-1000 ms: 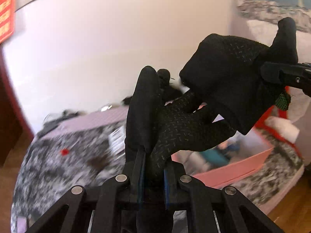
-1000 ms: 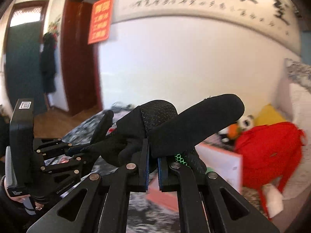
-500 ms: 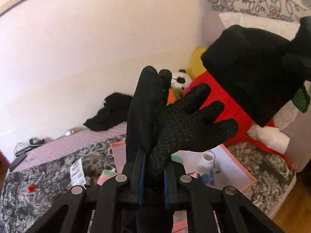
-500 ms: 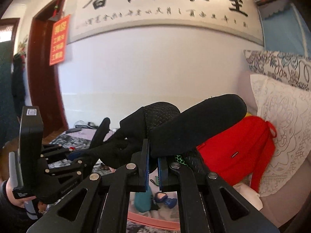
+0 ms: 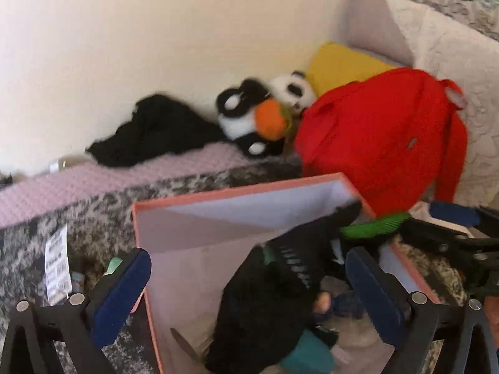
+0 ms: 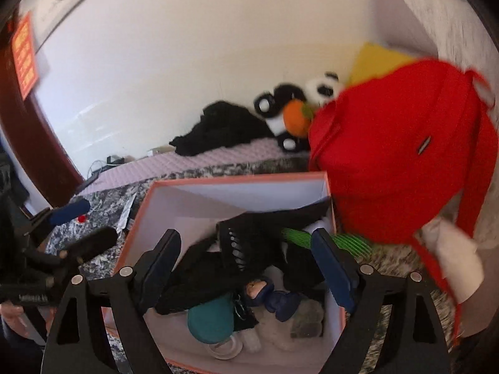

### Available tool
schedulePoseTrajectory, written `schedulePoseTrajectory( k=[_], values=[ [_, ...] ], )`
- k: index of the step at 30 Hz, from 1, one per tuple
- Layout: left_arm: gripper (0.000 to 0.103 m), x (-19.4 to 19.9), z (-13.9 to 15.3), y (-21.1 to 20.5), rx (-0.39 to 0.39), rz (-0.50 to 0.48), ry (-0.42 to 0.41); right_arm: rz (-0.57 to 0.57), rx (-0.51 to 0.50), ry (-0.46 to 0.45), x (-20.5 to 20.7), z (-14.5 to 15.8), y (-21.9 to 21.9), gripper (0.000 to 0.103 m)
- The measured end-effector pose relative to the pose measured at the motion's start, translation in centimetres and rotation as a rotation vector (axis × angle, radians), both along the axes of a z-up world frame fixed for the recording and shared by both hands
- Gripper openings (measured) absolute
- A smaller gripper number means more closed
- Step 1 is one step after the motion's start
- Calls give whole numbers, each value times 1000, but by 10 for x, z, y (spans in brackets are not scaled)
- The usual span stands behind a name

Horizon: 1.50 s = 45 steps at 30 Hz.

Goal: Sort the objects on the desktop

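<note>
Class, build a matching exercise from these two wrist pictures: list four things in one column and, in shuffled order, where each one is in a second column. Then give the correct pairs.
Things
1. black gloves
2. red backpack
3. toy panda
4. paper label

Places
A. on the grey patterned blanket, left of the box
B. inside the pink box
C. leaning against the white pillow, right of the box
D. by the wall, beside the black cloth

Pairs: 1-B, 2-C, 3-D, 4-A
</note>
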<state>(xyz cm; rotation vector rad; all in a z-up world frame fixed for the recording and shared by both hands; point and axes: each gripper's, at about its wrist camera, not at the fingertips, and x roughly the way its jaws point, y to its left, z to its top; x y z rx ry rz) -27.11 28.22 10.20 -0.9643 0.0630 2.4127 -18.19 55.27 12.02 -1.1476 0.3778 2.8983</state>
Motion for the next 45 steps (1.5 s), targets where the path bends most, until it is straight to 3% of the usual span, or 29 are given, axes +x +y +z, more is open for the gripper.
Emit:
schedulePoseTrajectory(
  k=[4,9,18,23,26,32,35,39,45],
  values=[
    [103,-13,-12,-13,22,35,-44,-16,-30,5,-2,-2,-2,89],
    [103,12,6,-32,39,53,-11,18,-24,30,10,26,-53,89],
    [103,121,87,-78,-42,114,227,136,45,187,95,106,-143,89],
    [103,183,116,-123,-45,210,293,198,118,288,156,137,-211,94],
    [103,214,119,-155,-36,259,286,234,160,323,190,141,-252,95],
    [103,260,85,-224,-40,362,214,282,207,319,237,119,-323,97],
    [103,274,53,-252,-62,411,170,267,256,294,249,86,-361,98],
    [103,276,-7,-292,-75,460,50,226,278,243,249,33,-396,98],
    [103,267,-73,-325,-101,526,-74,135,285,153,229,-37,-413,98]
  ],
)
